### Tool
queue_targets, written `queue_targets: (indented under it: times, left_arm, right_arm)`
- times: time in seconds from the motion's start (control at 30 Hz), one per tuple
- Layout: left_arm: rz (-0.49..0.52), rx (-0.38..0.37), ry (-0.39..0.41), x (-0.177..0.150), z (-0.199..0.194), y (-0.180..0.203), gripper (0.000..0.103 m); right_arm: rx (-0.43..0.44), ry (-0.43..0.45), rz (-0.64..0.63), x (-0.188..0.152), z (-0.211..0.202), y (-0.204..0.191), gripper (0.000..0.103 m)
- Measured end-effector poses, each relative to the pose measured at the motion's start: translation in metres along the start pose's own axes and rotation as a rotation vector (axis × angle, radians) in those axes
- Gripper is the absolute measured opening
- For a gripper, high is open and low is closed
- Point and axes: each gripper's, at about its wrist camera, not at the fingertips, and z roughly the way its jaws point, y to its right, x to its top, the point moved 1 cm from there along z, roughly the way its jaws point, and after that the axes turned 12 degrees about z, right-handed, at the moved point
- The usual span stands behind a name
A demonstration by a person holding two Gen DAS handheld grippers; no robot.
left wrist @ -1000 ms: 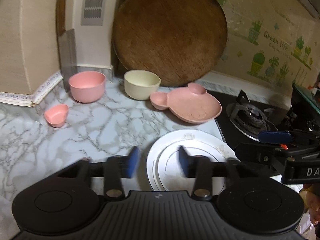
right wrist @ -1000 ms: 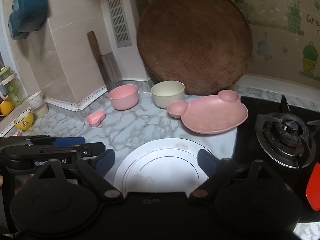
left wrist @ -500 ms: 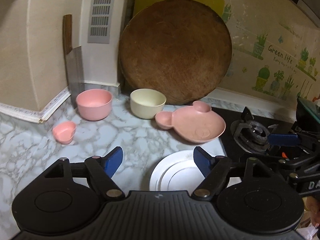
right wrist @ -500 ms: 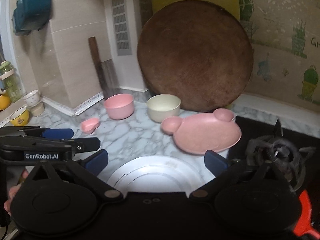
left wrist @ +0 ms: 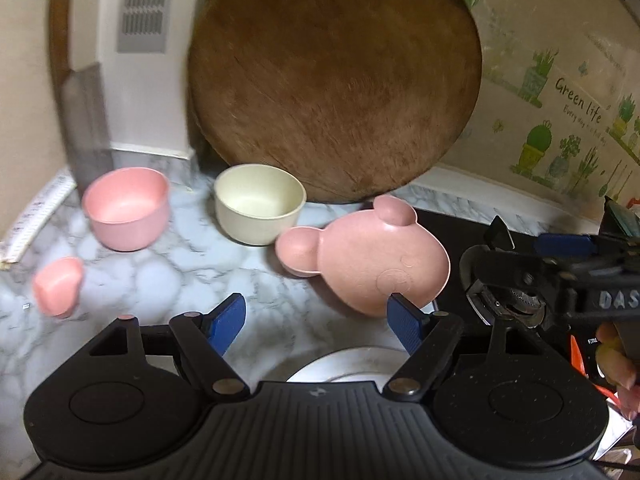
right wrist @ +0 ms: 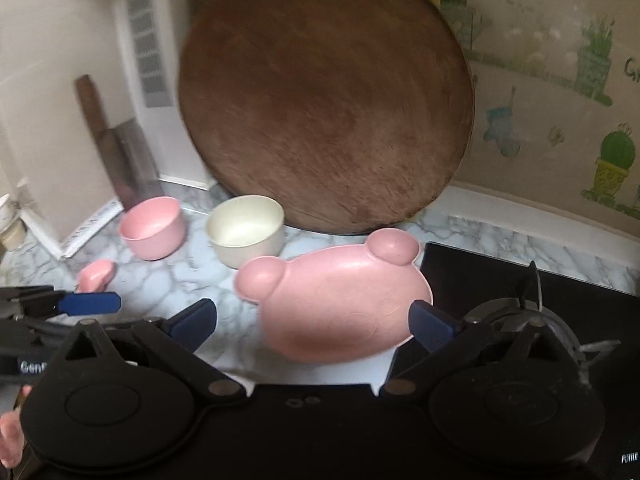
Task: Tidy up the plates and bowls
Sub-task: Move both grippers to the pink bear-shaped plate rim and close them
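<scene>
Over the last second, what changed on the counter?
Both grippers, left and right, advanced from over the white plate toward the bear plate; the left opened wider. Nothing was taken hold of. Bowls and plates stayed put.

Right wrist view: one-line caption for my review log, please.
Open right gripper faces a pink bear-shaped plate on marble counter, bowls behind.

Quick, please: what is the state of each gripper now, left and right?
Left gripper: open, holding nothing, above the white plate.
Right gripper: open, holding nothing, facing the pink bear plate.
</scene>
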Motion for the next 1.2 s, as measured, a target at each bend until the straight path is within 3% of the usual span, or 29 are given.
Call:
queue_targets:
  times: [0.47, 0.8, 0.97, 1.07, 1.2]
  left_arm:
    - [-0.096, -0.093, -0.171, 0.031, 0.1, -0.005, 0.077]
    - [-0.152, -0.131, -0.262, 0.024, 0.145, -0.005, 0.077]
    - [-0.162, -0.144, -0.26, 0.021, 0.155, -0.006, 0.076]
    - [-0.169, -0.159, -0.27, 0.019, 0.16, -0.006, 0.064]
    - [-0.182, -0.161, -0.27, 0.018, 0.165, -0.008, 0.055]
  right_arm:
    - [-0.122, -0.191, 0.007, 0.043, 0.105, 0.042, 0.097]
    - [-0.179, -0.273, 0.049, 0.052, 0.154, 0.071, 0.074]
    - [-0.184, -0.309, 0.076, 0.054, 0.171, 0.082, 0.059]
    - [-0.19, -0.319, 0.085, 0.054, 0.178, 0.086, 0.053]
    - [-0.195, -0.321, 0.081, 0.056, 0.184, 0.09, 0.047]
